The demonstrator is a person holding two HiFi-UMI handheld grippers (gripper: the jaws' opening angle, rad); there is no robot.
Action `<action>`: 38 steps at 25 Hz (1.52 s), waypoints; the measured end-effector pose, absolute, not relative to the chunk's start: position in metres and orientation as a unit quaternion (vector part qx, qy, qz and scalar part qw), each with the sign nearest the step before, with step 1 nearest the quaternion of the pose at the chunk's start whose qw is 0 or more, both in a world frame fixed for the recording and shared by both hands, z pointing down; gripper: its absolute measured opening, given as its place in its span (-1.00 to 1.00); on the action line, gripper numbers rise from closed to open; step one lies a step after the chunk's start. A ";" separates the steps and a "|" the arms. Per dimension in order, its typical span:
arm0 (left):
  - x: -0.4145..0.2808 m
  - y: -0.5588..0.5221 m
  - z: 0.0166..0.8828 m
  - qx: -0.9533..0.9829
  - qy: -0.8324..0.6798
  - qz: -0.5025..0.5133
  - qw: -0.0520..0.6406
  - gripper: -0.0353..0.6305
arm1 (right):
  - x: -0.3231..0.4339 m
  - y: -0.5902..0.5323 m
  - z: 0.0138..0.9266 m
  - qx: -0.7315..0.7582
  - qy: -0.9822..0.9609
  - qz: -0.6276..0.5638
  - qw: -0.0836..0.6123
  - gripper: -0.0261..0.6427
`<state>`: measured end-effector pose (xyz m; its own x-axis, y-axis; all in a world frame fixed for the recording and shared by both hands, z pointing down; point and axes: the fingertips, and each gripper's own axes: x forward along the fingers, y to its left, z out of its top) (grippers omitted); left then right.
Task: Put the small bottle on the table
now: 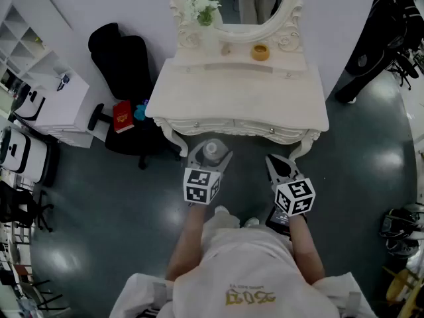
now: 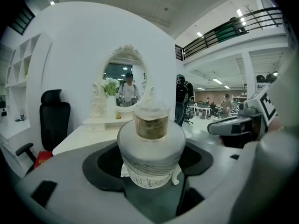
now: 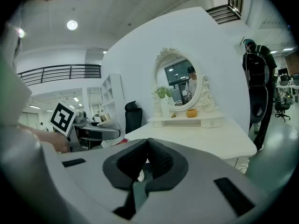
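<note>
My left gripper (image 1: 210, 156) is shut on a small bottle (image 2: 151, 146) with a wide white body and a clear cap; it stands upright between the jaws. In the head view the small bottle (image 1: 212, 150) hangs just in front of the white dressing table (image 1: 238, 101), below its front edge, over the floor. My right gripper (image 1: 280, 167) is beside it to the right, shut with nothing between its pads (image 3: 154, 160). In the right gripper view the table (image 3: 205, 136) lies ahead.
On the table's back shelf sit a vase of white flowers (image 1: 204, 8), an orange cup (image 1: 260, 52) and an oval mirror (image 1: 242, 2). A black chair (image 1: 126, 65) with a red book (image 1: 122, 116) stands left of the table. A white shelf unit (image 1: 40, 58) is far left.
</note>
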<state>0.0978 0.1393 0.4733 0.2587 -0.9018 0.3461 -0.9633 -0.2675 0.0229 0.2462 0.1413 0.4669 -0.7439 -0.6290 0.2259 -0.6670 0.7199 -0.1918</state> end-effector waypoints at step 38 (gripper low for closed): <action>-0.057 -0.015 0.507 0.777 -0.595 0.127 0.158 0.15 | 0.098 -0.025 0.493 0.354 -0.921 0.138 0.090 -0.89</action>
